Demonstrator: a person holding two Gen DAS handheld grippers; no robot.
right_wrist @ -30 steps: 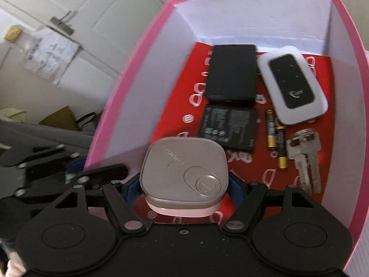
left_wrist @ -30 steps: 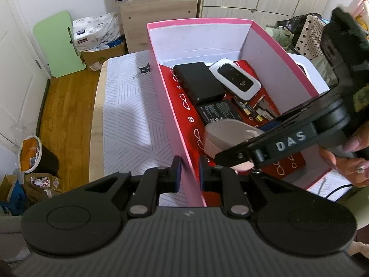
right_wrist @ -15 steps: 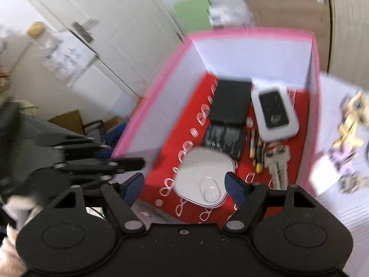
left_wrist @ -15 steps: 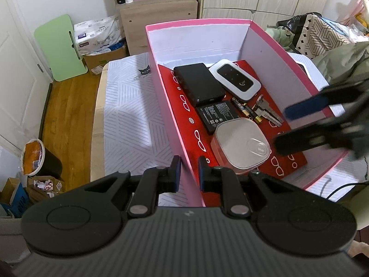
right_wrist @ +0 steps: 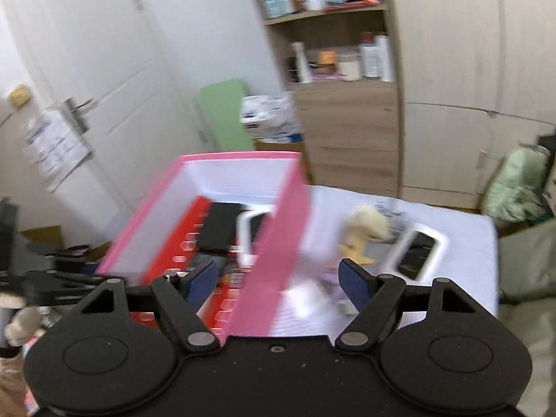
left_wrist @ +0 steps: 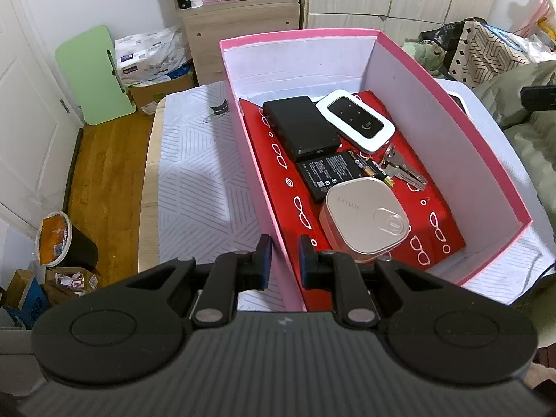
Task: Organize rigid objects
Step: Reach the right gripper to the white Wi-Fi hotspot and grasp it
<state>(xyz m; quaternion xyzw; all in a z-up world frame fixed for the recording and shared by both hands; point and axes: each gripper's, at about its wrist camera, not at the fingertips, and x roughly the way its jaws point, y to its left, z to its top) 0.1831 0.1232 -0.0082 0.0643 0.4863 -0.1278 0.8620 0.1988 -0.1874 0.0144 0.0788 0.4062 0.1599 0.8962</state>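
Observation:
A pink box (left_wrist: 451, 139) with a red lining stands on the table. On its floor lie a silvery square device (left_wrist: 365, 219), a black power bank (left_wrist: 300, 128), a white pocket router (left_wrist: 356, 120), a flat battery (left_wrist: 330, 173), two AA cells (left_wrist: 371, 170) and keys (left_wrist: 403, 170). My left gripper (left_wrist: 285, 259) is shut on the box's near left wall, one finger on each side of it. In the blurred right wrist view, my right gripper (right_wrist: 278, 278) hangs open and empty above the box's (right_wrist: 271, 243) right wall.
A white patterned cloth (left_wrist: 194, 173) covers the table. To the right of the box lie a yellow soft toy (right_wrist: 365, 232) and a white-rimmed device (right_wrist: 420, 246). A green board (left_wrist: 93, 73), a shelf unit (left_wrist: 239, 17) and a floor bin (left_wrist: 59, 243) stand beyond the table.
My right gripper has left the silvery square device on the box floor and has risen back out of the box to the right. The left gripper has kept its hold on the wall.

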